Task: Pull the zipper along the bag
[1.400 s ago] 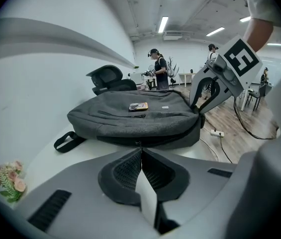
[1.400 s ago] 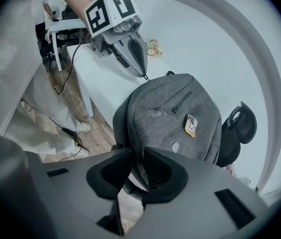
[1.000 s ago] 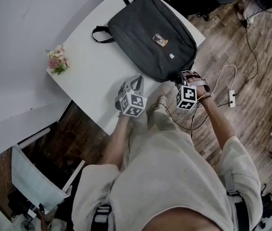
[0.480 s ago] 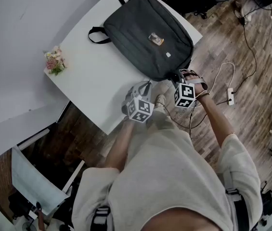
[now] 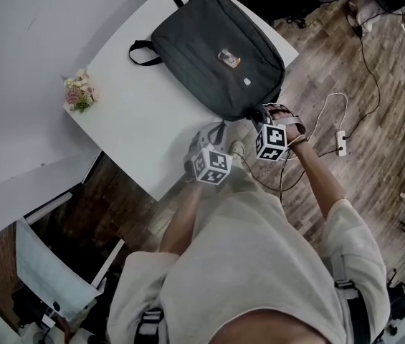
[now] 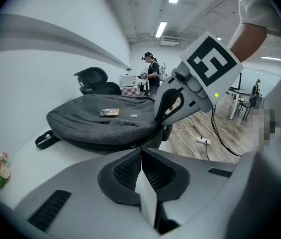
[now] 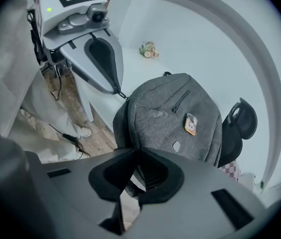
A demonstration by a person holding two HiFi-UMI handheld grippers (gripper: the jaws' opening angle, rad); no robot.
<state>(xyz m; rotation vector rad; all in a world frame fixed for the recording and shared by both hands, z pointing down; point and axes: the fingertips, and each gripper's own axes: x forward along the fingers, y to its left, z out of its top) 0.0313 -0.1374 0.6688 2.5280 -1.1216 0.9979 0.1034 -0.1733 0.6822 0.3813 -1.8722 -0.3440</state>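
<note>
Jaws on your R gripper (image 5: 263, 113) have just been closing & now pinch the bag (image 5: 216, 49) at its near corner. L gripper (image 5: 220, 126) is closed, empty, tip near that same corner. Keep R firm as anchor, open L before taking the puller (too small to spot), then drag parallel to the seam, no lifting. Bag lies flat on the table (image 5: 137, 113), long axis diagonal, strap end far-left, base twd you.

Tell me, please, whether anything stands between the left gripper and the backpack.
Nothing visible does: the left gripper sits right at the near corner of the backpack, and the flowers lie well aside.
</note>
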